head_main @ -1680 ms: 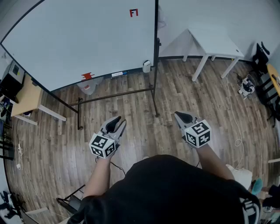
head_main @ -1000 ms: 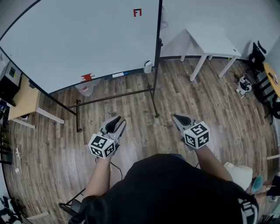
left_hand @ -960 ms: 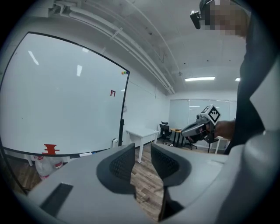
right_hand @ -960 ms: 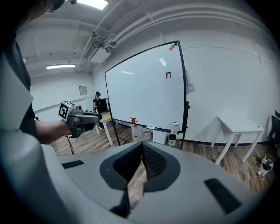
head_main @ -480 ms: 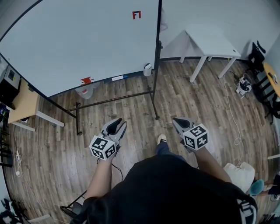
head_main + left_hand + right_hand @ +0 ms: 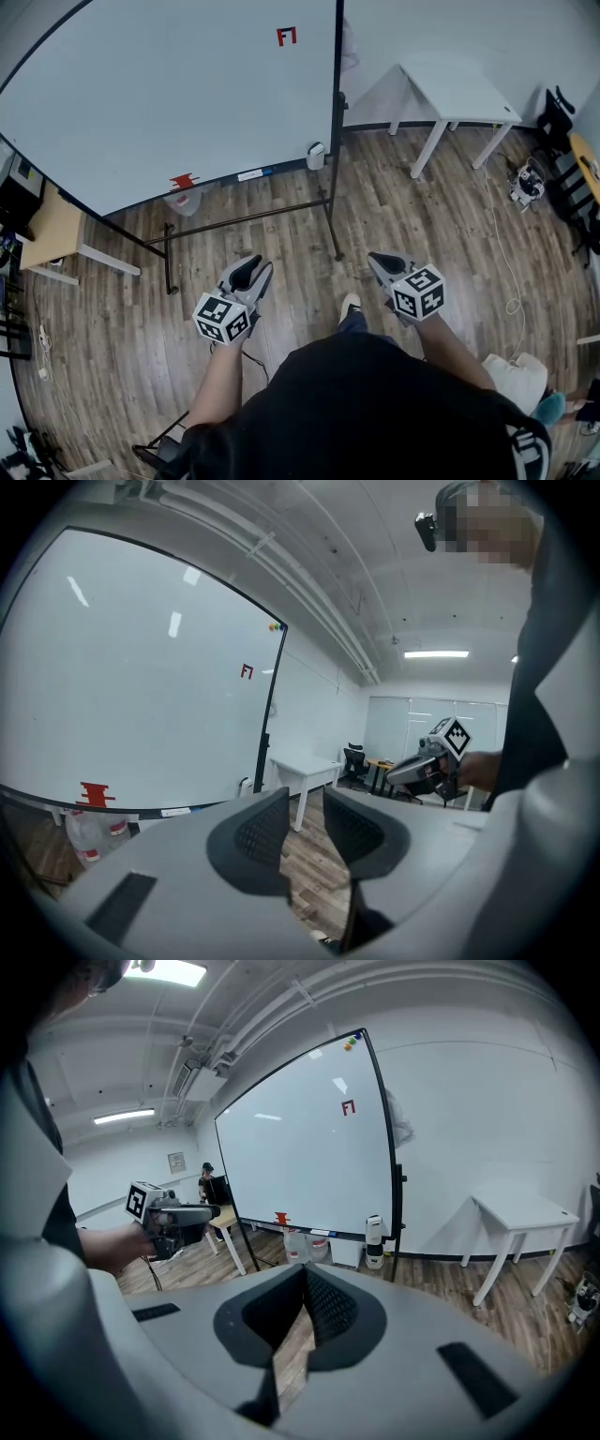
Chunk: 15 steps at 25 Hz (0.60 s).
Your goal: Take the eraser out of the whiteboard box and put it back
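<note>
Here, left gripper (image 6: 251,266) ajar, right gripper (image 6: 378,260) closed, whiteboard box (image 6: 315,151) contents unclear.

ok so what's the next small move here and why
Probably step forward toward the whiteboard. Both grippers hang over the wood floor, well short of its bottom ledge, where a red item, perhaps the eraser, sits. The left gripper is slightly open, the right gripper looks shut; neither holds anything.
</note>
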### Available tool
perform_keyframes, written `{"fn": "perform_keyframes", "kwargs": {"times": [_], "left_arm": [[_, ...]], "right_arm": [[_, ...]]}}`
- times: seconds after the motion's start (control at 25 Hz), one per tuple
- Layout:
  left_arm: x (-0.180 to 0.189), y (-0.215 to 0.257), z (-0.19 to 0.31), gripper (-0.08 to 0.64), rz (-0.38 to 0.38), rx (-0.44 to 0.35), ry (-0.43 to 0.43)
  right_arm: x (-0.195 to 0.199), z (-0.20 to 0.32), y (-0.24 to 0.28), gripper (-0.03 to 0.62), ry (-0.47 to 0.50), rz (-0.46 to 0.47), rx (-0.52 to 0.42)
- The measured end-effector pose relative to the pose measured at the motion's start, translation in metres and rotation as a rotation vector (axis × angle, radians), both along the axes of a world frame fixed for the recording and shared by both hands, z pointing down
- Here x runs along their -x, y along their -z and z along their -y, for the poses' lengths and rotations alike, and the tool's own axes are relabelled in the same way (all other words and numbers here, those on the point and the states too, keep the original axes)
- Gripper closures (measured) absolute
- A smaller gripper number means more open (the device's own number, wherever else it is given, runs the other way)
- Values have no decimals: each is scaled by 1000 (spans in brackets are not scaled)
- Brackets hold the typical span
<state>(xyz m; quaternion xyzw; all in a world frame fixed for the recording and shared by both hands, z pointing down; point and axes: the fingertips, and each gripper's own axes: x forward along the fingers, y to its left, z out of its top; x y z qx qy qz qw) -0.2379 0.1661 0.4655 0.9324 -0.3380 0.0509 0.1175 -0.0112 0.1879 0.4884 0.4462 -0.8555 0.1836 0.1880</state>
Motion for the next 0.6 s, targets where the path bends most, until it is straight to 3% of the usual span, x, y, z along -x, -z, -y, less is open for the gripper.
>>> {"fn": "perform_keyframes", "kwargs": {"times": [0.6], "left_arm": [[-31, -13, 56, 439, 14, 31, -3]], "right_arm": [[-36, 60, -11, 597, -19, 10, 25]]}}
